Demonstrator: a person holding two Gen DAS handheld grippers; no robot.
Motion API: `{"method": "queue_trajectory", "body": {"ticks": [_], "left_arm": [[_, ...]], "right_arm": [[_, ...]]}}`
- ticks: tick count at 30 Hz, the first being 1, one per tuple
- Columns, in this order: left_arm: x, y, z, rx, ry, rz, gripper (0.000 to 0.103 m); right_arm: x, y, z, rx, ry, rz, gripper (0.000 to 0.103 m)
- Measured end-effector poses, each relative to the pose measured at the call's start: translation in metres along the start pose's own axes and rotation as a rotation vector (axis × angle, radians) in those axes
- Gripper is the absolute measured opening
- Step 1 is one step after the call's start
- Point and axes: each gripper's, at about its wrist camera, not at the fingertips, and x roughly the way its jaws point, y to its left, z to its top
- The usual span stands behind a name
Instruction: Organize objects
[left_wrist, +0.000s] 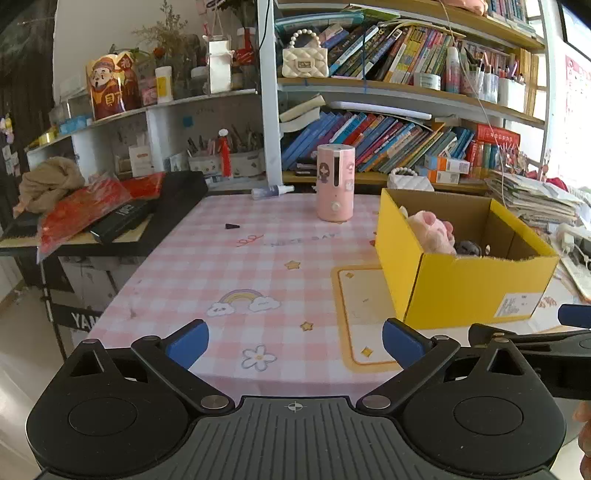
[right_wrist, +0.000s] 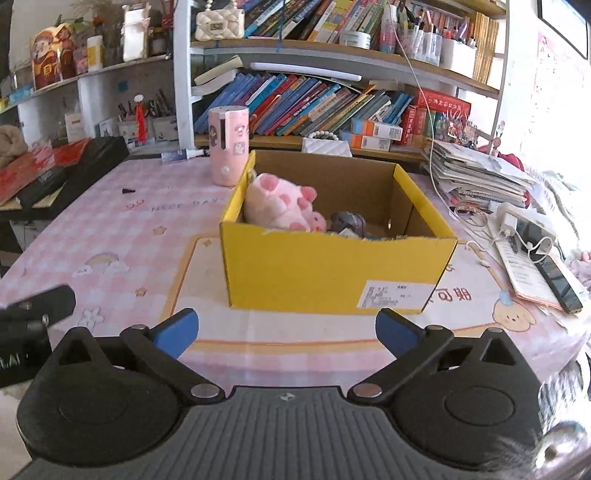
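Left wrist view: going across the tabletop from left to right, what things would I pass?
Small black cone → clear bottle lying on its side → pink cylinder standing upright → yellow cardboard box with a pink plush toy inside.

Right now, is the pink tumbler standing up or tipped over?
Upright. The pink tumbler stands on its base on the checked tablecloth, just behind the yellow box.
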Motion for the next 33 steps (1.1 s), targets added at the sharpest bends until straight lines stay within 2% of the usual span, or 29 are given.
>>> {"method": "queue_trajectory", "body": {"ticks": [16,24,33], "left_arm": [[-0.017,0.02,-0.021,-0.021,0.043,-0.008,0.102],[-0.018,0.022,-0.029,-0.027,0.08,0.007,0.102],[-0.019,0.022,-0.029,-0.021,0.081,0.014,0.102]], "right_arm": [[-0.028,0.025,-0.024,0.03,0.03,-0.052,0.103],[-0.028,0.031,-0.033,0.031,0.072,-0.09,0.103],[-0.029,0.034,-0.034,0.03,0.076,-0.104,0.103]]}}
